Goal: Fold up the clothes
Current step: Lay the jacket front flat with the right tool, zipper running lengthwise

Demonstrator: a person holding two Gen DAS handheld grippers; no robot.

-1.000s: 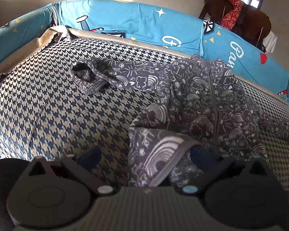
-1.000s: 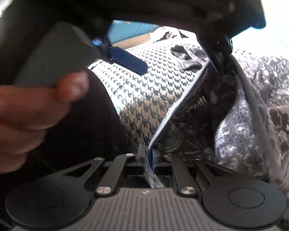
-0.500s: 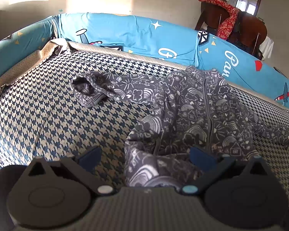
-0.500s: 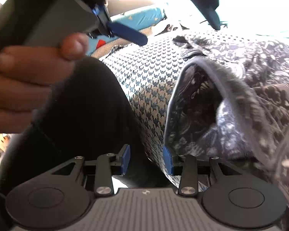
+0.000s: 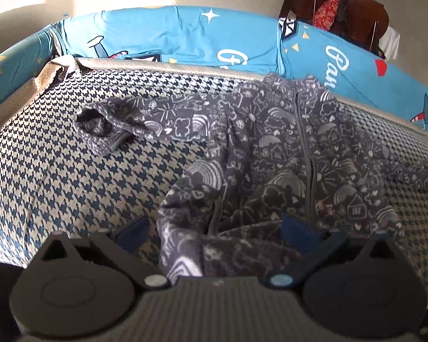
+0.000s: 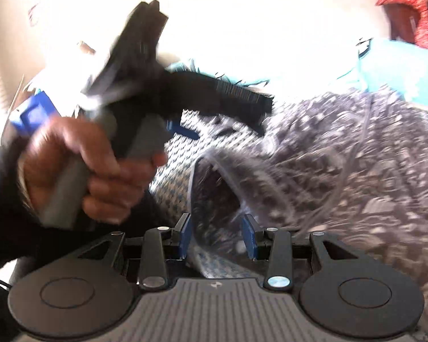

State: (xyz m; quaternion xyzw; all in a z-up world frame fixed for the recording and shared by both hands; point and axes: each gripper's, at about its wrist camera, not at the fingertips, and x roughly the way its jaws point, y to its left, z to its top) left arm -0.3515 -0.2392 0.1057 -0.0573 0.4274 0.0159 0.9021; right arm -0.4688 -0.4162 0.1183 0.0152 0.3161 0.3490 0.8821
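A grey onesie with white doodle print lies spread on the houndstooth bed cover, one sleeve reaching left. My left gripper hovers over its near end, open wide, the crumpled leg lying loose between the blue pads. In the blurred right wrist view my right gripper is open, its jaws parted a little. The onesie's open cuff sits between the pads and is not pinched. The left gripper shows there too, held in a hand above the bed.
Blue printed bumper cushions line the bed's far edge. A brown wooden chair with a red cloth stands behind them at the right. A beige mattress border runs along the left corner.
My right gripper opened, let go of the onesie's edge and pulled back and upward. The lifted flap dropped flat onto the garment. My left gripper drifted slightly and stayed open.
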